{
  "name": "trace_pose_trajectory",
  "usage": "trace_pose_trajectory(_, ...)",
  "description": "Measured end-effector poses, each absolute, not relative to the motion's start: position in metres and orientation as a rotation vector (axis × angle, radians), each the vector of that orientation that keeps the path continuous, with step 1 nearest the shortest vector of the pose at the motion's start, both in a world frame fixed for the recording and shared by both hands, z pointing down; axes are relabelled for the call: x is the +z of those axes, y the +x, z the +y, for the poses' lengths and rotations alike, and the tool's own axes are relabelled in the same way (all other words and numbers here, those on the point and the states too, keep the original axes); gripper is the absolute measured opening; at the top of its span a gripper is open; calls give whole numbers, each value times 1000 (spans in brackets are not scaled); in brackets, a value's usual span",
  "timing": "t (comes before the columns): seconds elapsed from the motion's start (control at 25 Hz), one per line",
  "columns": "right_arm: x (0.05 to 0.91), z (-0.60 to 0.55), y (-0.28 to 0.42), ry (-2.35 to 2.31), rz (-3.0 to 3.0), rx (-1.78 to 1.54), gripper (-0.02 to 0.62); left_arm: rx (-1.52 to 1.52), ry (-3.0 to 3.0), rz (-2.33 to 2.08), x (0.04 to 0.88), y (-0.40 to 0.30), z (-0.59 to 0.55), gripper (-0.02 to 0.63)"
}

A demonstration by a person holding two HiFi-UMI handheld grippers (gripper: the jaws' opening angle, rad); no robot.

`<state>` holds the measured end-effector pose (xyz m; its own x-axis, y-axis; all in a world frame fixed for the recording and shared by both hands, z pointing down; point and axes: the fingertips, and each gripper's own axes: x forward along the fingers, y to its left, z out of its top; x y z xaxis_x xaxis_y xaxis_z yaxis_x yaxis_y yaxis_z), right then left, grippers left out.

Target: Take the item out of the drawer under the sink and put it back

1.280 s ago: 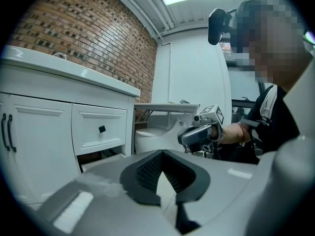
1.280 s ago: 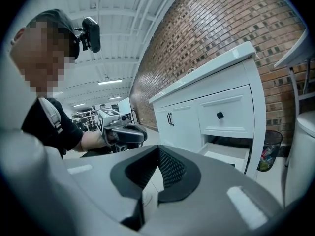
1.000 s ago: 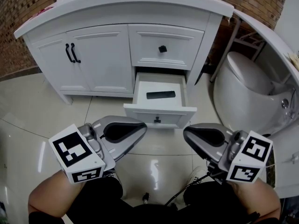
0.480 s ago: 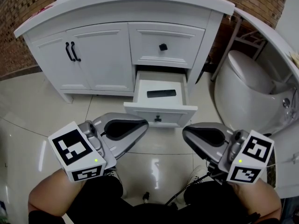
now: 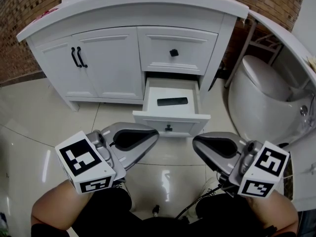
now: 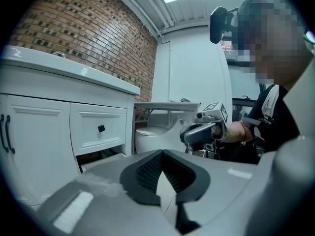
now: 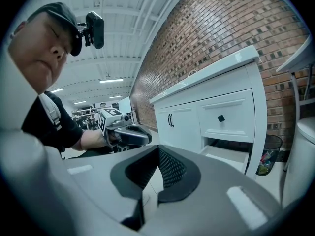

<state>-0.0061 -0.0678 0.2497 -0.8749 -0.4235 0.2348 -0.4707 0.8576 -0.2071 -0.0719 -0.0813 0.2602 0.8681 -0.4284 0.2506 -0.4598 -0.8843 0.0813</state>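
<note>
Black and flat, the item [image 5: 172, 101] lies inside the open drawer [image 5: 171, 123] at centre frame, low on the vanity [image 5: 108, 63], so the take-out step looks not yet begun. The next move calls for one gripper to reach up-frame into the drawer, part its jaws and close them across the item's narrow width. Both the left gripper [image 5: 154, 132] and the right gripper [image 5: 196, 141] hang at the lower frame, well short of the drawer, each with jaws pressed together on nothing and touching nothing.
</note>
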Motion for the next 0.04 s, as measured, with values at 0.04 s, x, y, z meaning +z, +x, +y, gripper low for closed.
trace_pose_trajectory(0.04, 248, -67, -7, 693, -2854, 380, 6, 341, 2901, -692, 260, -72, -81, 6)
